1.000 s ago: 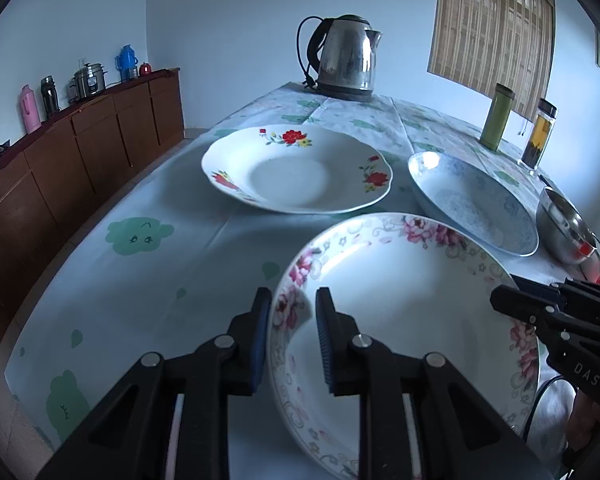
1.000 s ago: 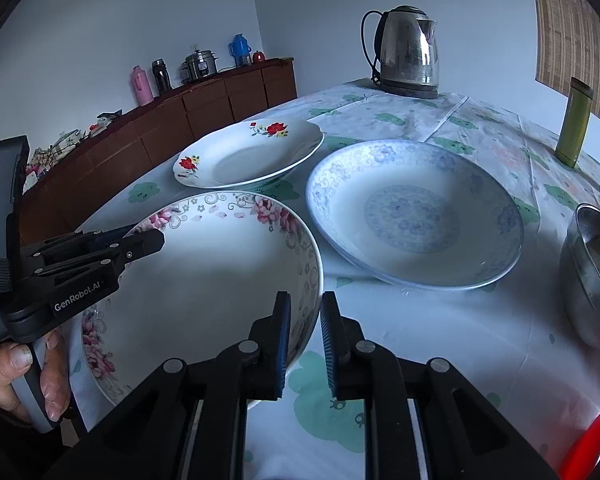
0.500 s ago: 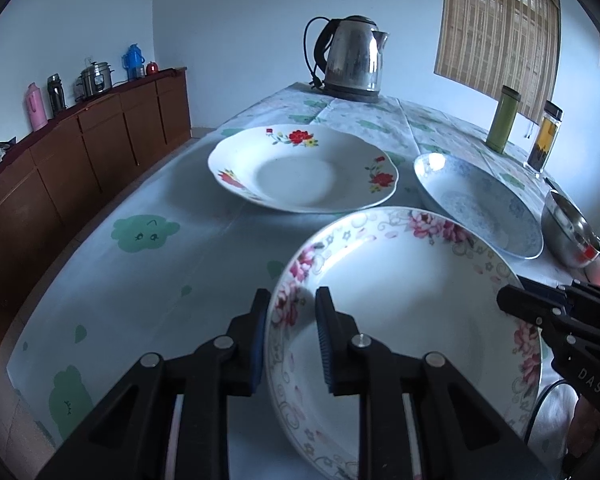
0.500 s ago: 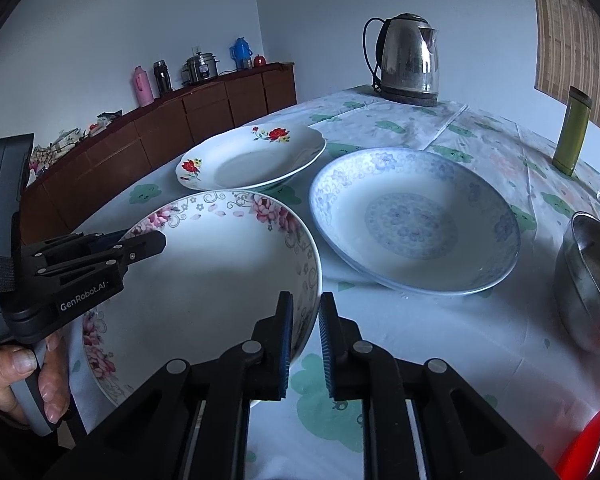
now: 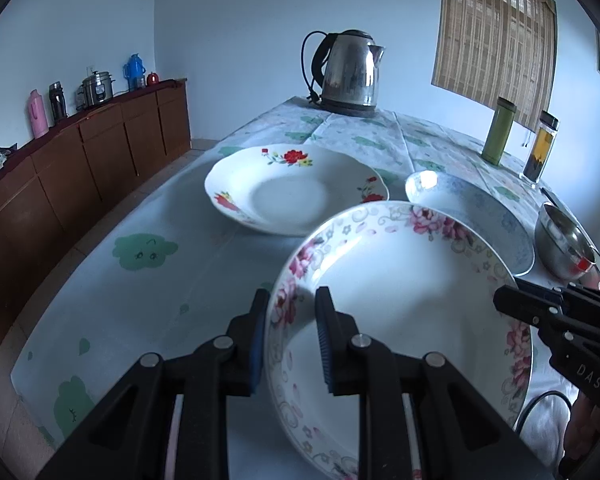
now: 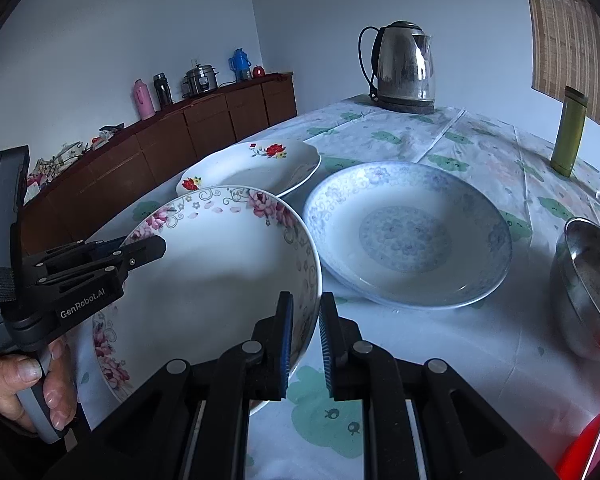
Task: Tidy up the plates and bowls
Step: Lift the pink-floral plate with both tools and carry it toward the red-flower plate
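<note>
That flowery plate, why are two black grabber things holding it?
A person is tidying plates and bowls on the table. The left gripper pinches one edge of the pink-flowered plate, and the right gripper pinches the opposite edge, so both hold it together, tilted just above the tablecloth. The red-flowered plate, the blue-patterned plate and the metal bowl sit on the table beyond it, not yet stacked.

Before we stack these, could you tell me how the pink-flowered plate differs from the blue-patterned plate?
The pink-flowered plate is gripped at opposite rims by the left gripper and right gripper and tilted; the blue-patterned plate lies flat, untouched. Pink blooms ring one rim; blue covers the other's centre too. Both are round and shallow.
</note>
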Action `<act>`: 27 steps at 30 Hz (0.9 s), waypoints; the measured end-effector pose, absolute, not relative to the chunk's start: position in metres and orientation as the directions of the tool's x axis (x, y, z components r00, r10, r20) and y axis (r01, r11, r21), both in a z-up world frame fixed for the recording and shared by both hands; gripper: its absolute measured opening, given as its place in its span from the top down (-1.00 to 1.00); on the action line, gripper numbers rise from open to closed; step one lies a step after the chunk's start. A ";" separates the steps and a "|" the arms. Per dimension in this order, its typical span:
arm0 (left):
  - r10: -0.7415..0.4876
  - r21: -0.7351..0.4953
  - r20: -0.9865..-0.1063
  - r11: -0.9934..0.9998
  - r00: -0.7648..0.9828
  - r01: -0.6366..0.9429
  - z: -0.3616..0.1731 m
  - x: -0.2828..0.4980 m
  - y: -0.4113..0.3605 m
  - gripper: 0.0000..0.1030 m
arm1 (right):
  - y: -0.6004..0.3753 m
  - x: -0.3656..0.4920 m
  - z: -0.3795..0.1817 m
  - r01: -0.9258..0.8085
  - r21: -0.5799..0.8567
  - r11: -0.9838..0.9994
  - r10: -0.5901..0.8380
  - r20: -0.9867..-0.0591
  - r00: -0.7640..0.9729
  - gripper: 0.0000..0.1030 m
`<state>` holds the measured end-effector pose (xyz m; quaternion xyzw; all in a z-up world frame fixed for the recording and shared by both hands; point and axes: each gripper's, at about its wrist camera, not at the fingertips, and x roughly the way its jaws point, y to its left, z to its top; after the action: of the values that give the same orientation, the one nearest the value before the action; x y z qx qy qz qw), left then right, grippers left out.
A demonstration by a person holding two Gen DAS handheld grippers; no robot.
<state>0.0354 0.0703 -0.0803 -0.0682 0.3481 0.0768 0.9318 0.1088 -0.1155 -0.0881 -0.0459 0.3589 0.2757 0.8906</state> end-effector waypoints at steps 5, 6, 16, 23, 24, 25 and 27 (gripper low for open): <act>0.101 -0.071 -0.645 0.979 0.757 -0.191 -0.076 0.038 0.068 0.60 | -0.118 0.111 -0.084 -0.523 0.123 0.844 0.467 -0.648 0.601 0.72; 0.102 -0.070 -0.644 0.979 0.758 -0.191 -0.075 0.039 0.068 0.60 | -0.119 0.112 -0.083 -0.522 0.125 0.843 0.469 -0.646 0.602 0.72; 0.121 -0.068 -0.620 0.976 0.775 -0.206 -0.066 0.045 0.067 0.60 | -0.120 0.119 -0.074 -0.535 0.116 0.837 0.480 -0.626 0.615 0.72; 0.144 -0.066 -0.595 0.972 0.791 -0.228 -0.054 0.051 0.070 0.60 | -0.116 0.132 -0.057 -0.553 0.106 0.826 0.498 -0.595 0.631 0.72; 0.149 -0.067 -0.593 0.970 0.791 -0.233 -0.053 0.053 0.070 0.60 | -0.115 0.133 -0.055 -0.555 0.107 0.825 0.502 -0.590 0.632 0.72; 0.151 -0.068 -0.592 0.969 0.792 -0.236 -0.052 0.054 0.071 0.60 | -0.114 0.136 -0.053 -0.557 0.110 0.823 0.507 -0.584 0.634 0.72; 0.158 -0.071 -0.587 0.967 0.794 -0.245 -0.049 0.056 0.072 0.60 | -0.113 0.140 -0.050 -0.560 0.107 0.822 0.511 -0.573 0.640 0.72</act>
<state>0.0558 0.0718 -0.0490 -0.0716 0.3027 0.1067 0.9444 0.1401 -0.1130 -0.0496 -0.0399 0.3037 0.2958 0.9048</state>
